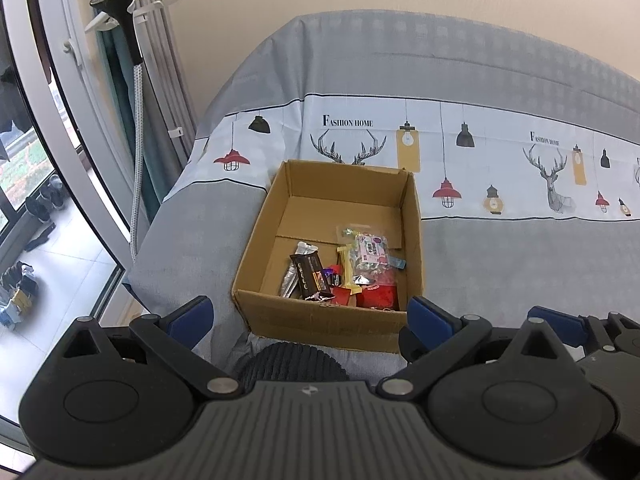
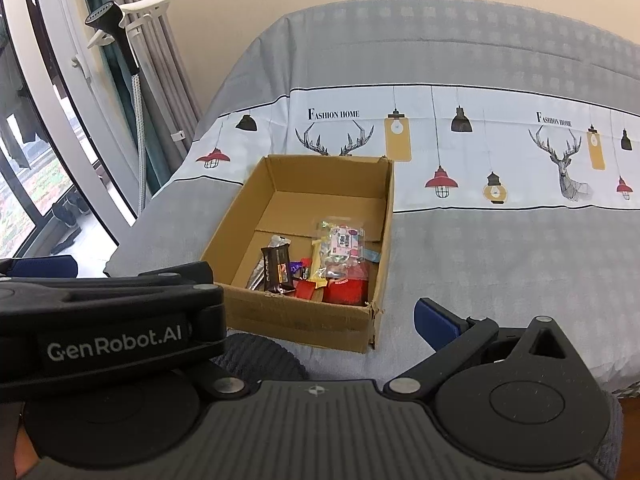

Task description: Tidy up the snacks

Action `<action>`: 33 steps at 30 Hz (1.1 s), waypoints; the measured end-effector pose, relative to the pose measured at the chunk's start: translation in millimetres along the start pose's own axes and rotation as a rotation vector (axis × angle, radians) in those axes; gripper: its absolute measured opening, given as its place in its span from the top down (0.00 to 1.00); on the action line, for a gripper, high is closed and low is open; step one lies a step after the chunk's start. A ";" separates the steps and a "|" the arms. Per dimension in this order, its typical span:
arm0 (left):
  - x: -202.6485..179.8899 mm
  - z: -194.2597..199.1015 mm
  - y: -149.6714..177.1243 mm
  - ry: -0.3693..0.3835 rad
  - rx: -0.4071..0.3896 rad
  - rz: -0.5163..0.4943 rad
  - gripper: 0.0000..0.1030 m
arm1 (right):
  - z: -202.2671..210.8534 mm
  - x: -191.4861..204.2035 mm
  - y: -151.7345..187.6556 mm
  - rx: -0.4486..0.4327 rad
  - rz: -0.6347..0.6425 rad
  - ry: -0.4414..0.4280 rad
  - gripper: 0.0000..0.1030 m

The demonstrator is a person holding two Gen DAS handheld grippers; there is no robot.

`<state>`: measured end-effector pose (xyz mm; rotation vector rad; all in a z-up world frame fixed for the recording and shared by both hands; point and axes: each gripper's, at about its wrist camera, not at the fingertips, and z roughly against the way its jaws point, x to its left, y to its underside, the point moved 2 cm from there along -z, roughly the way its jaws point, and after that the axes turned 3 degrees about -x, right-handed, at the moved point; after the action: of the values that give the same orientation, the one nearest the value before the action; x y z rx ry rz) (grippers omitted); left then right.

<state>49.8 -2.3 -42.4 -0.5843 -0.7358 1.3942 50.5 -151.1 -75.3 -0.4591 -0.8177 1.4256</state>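
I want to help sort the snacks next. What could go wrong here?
The snacks lie heaped in the cardboard box's near corner, so a claw might pinch two wrappers together. The box sits on a soft bedspread near the edge, so a push could tip or slide it off. The left claw and right claw are close and could bump.

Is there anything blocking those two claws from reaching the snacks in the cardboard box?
Only the cardboard box's near wall stands between them. The snacks lie heaped just behind it, low in the near right corner. The box is open on top, so the open left claw and right claw would likely need to go over that wall.
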 end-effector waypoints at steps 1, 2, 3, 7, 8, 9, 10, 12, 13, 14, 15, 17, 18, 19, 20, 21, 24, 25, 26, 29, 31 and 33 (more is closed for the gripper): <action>0.1 0.6 0.1 0.000 -0.002 0.000 0.00 | -0.1 -0.7 -0.7 -0.001 0.001 -0.001 0.01; 0.1 1.0 0.2 0.000 -0.003 0.001 0.00 | 0.0 -0.7 -0.8 -0.003 0.001 -0.002 0.01; 0.2 1.6 0.3 0.001 -0.006 0.001 0.00 | 0.3 -0.9 -0.6 -0.004 0.002 -0.002 0.01; 0.9 2.4 0.6 0.002 -0.009 0.001 0.00 | 1.7 -0.8 0.5 -0.010 0.004 -0.003 0.01; 1.1 2.5 1.0 0.001 -0.009 0.001 0.00 | 1.7 -0.7 0.6 -0.011 0.003 -0.003 0.01; 0.7 2.6 1.4 0.000 -0.008 0.000 0.00 | 1.6 -0.4 0.7 -0.011 0.003 -0.003 0.01; 0.4 2.6 1.9 -0.001 -0.007 0.000 0.00 | 1.9 -0.6 1.6 -0.010 0.002 -0.003 0.01; 0.4 2.7 2.3 -0.002 -0.006 0.000 0.00 | 2.1 -0.4 2.6 -0.008 0.001 -0.005 0.01; 0.4 2.7 2.3 -0.002 -0.005 0.000 0.00 | 2.5 -0.8 2.7 -0.008 0.002 -0.006 0.01; 0.2 2.8 2.3 -0.002 -0.005 0.000 0.00 | 2.4 -0.7 2.6 -0.008 0.002 -0.006 0.01; 0.3 2.9 2.3 -0.002 -0.004 -0.001 0.00 | 2.3 -0.7 2.8 -0.007 0.002 -0.007 0.01; 0.2 3.1 2.3 -0.002 -0.005 0.000 0.00 | 2.6 -1.0 2.8 -0.007 0.001 -0.008 0.01; 0.4 3.1 2.3 -0.001 -0.006 0.000 0.00 | 2.6 -1.1 2.9 -0.008 0.001 -0.008 0.01; 0.3 3.3 2.2 0.000 -0.006 0.001 0.00 | 3.0 -1.2 3.2 -0.008 0.002 -0.009 0.01; 0.4 3.3 2.2 0.001 -0.005 0.001 0.00 | 3.0 -1.4 3.3 -0.008 0.003 -0.011 0.01; 0.2 3.3 2.2 0.001 -0.004 0.000 0.00 | 2.8 -1.9 3.5 -0.007 0.003 -0.012 0.01; -0.6 3.5 3.3 -0.001 -0.002 0.000 0.00 | 3.0 -1.9 4.3 -0.004 0.002 -0.014 0.01; -0.5 3.5 3.2 0.000 -0.002 0.000 0.00 | 3.0 -2.2 4.0 -0.003 0.002 -0.015 0.01; -0.4 3.5 3.1 0.000 -0.002 0.000 0.00 | 3.2 -2.3 4.1 -0.003 0.002 -0.015 0.01; -0.3 3.5 3.0 -0.002 -0.003 0.000 0.00 | 3.2 -2.5 3.8 -0.003 0.002 -0.016 0.01; -0.6 3.3 4.0 -0.005 -0.002 -0.001 0.00 | 2.8 -3.5 3.7 -0.004 0.002 -0.020 0.01; -0.6 2.4 4.4 -0.005 0.000 -0.002 0.00 | 2.2 -4.2 4.0 -0.001 0.001 -0.022 0.01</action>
<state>45.1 -2.6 -44.1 -0.5801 -0.7398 1.3947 46.3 -155.1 -77.7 -0.4456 -0.8357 1.4338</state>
